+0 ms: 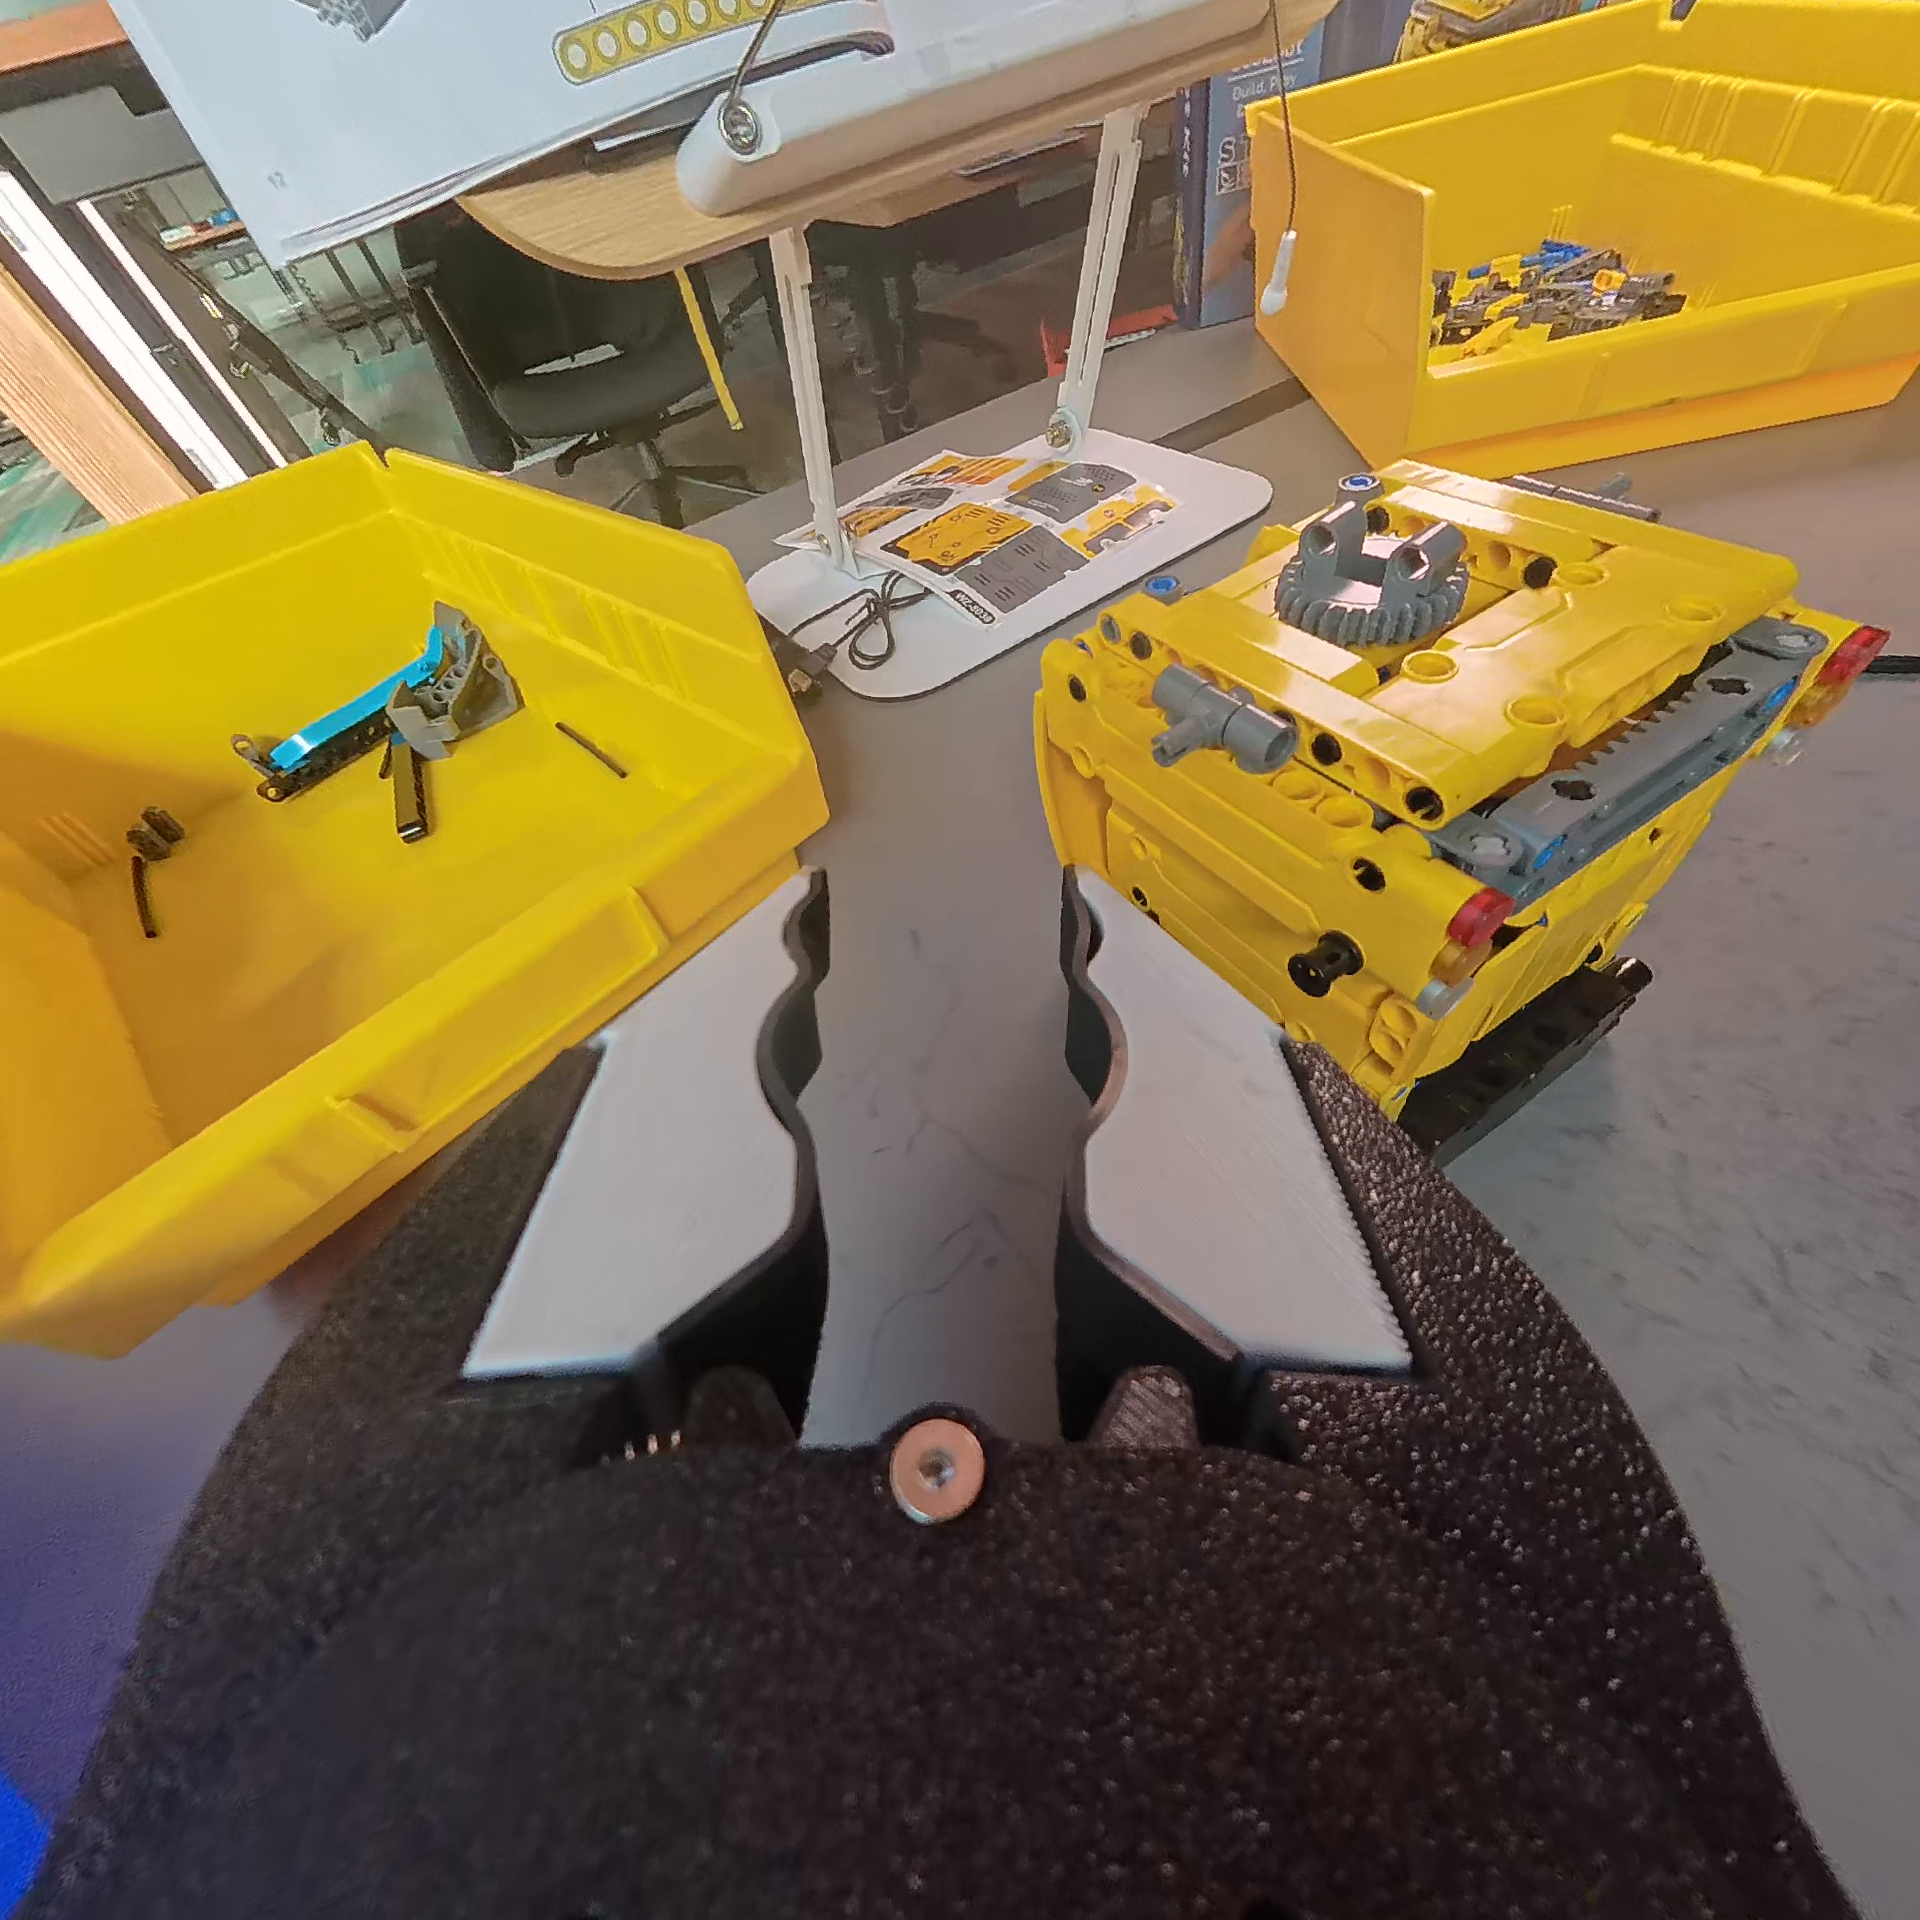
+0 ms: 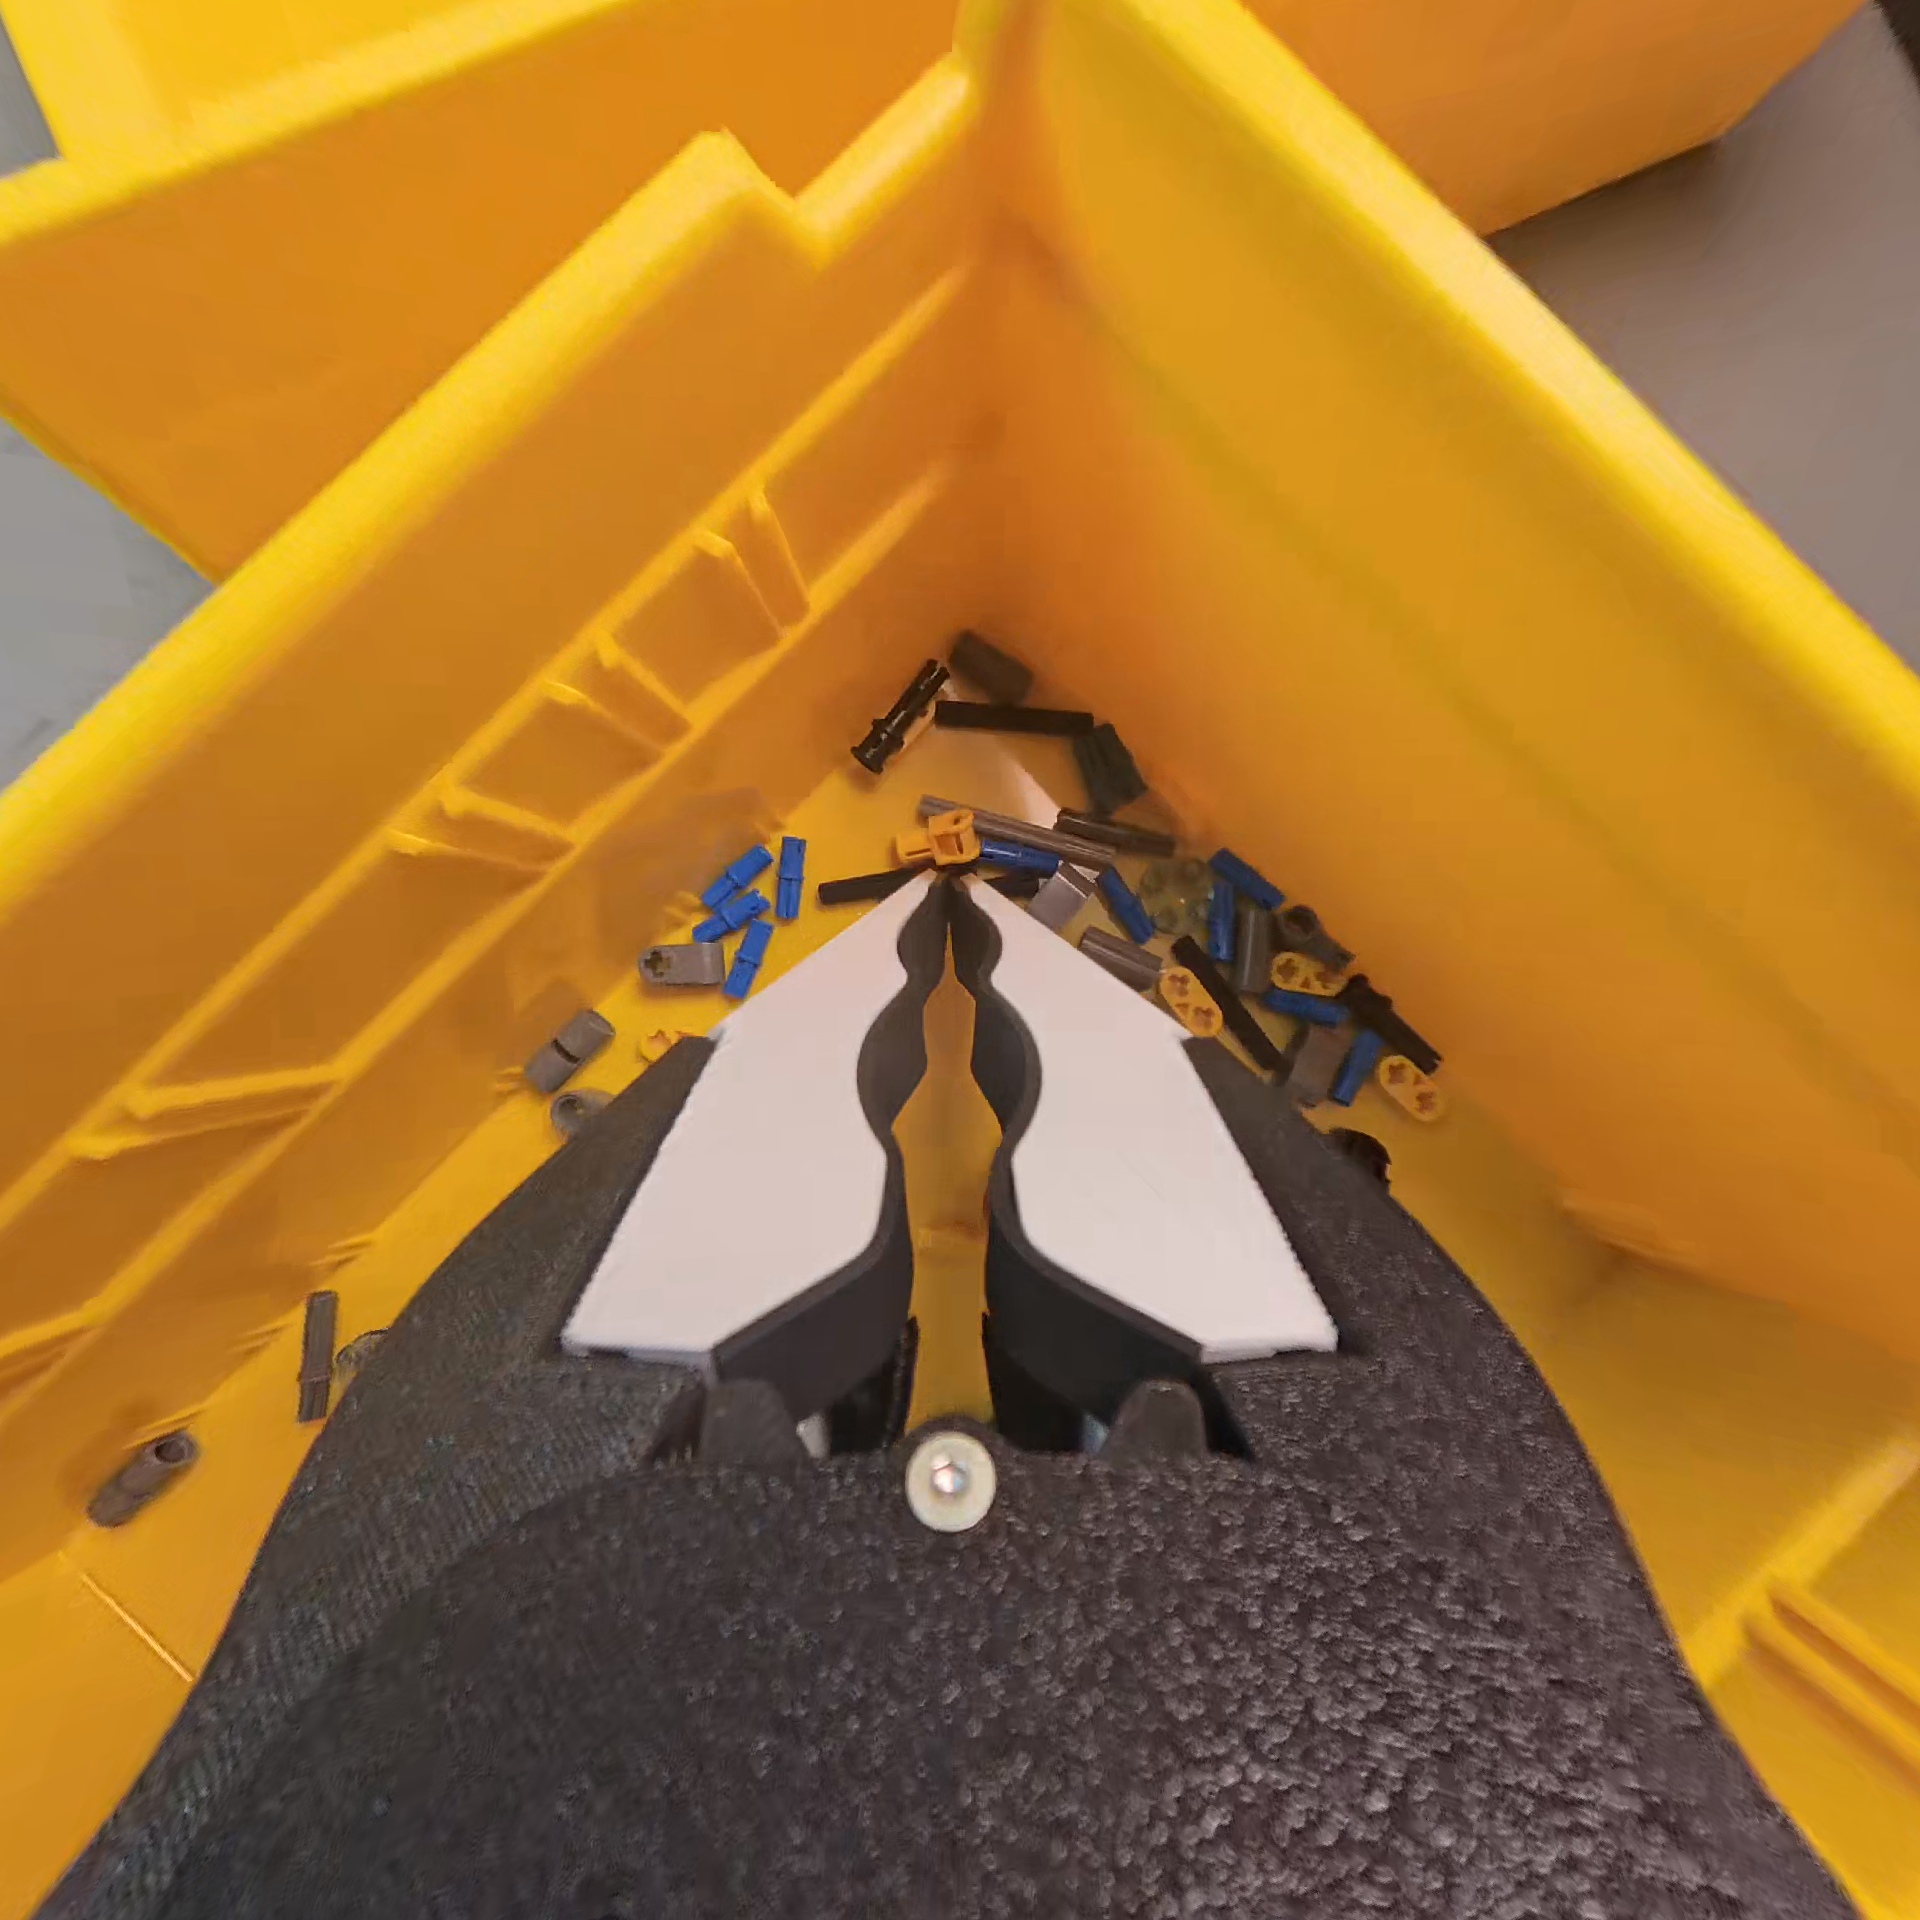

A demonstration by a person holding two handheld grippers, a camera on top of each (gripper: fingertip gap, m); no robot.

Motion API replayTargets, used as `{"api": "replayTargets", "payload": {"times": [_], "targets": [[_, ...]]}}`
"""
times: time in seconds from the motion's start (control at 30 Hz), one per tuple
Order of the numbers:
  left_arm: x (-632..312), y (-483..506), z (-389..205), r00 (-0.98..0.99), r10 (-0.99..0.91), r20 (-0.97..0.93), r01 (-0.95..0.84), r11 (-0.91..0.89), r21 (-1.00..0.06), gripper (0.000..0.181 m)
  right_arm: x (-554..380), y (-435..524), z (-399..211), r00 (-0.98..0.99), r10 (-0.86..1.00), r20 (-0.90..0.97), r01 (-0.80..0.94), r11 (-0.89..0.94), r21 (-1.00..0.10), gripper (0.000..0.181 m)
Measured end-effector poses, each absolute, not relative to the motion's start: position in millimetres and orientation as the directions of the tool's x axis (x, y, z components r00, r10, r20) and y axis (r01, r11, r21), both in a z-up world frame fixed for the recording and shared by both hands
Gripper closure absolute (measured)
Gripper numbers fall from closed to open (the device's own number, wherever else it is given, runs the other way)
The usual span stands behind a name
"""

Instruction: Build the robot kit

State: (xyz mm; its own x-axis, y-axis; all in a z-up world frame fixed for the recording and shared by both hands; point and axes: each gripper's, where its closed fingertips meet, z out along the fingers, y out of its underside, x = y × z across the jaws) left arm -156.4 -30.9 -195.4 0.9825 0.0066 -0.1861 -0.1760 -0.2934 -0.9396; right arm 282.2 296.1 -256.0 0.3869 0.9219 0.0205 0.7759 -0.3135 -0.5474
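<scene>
In the left wrist view my left gripper (image 1: 945,904) is open and empty, low over the grey table. It sits between a yellow bin (image 1: 717,894) on the left and a yellow toy brick vehicle (image 1: 1351,727) on the right, touching neither. The vehicle carries a grey gear (image 1: 1366,592) on top. In the right wrist view my right gripper (image 2: 948,883) reaches into the corner of a yellow bin (image 2: 1351,623). Its jaws are closed, and the tips pinch the near end of a small yellow connector (image 2: 943,837) among loose pieces.
The left bin holds a blue and grey part (image 1: 416,696) and a few black pins. A white stand base (image 1: 1039,582) with a sticker sheet lies behind. A large yellow bin (image 1: 1558,312) of parts stands at the back right. Blue pins (image 2: 743,904) and black axles lie around the right gripper. The tips of one gripper are about 55 cm away from the tips of the other.
</scene>
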Motion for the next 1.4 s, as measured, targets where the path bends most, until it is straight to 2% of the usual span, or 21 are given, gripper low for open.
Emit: {"api": "replayTargets", "payload": {"times": [0.47, 0.7, 0.97, 1.1, 1.4], "targets": [[-156.1, -29.2, -199.6, 0.981, 0.003, -0.193, -0.182, -0.318, -0.93, 0.137, 270.0, 287.0, -257.2, 0.328, 0.945, -0.002, 0.799, -0.279, -0.533, 0.181], [-155.9, -28.4, -201.2, 0.98, 0.002, -0.201, -0.189, -0.328, -0.926, 0.137, 256.3, 311.1, -234.3, 0.359, 0.933, 0.023, 0.761, -0.279, -0.586, 0.181], [-156.5, -28.6, -200.7, 0.98, 0.004, -0.197, -0.185, -0.325, -0.927, 0.137, 254.1, 321.4, -255.3, 0.358, 0.932, 0.048, 0.811, -0.285, -0.511, 0.181], [-156.3, -28.3, -201.2, 0.981, 0.002, -0.195, -0.184, -0.327, -0.927, 0.137, 264.4, 324.0, -242.1, 0.36, 0.931, 0.06, 0.813, -0.281, -0.51, 0.181], [-154.7, -27.8, -202.6, 0.98, -0.007, -0.2, -0.191, -0.333, -0.923, 0.137, 311.8, 320.2, -248.5, 0.313, 0.945, 0.1, 0.911, -0.268, -0.314, 0.181]]}}
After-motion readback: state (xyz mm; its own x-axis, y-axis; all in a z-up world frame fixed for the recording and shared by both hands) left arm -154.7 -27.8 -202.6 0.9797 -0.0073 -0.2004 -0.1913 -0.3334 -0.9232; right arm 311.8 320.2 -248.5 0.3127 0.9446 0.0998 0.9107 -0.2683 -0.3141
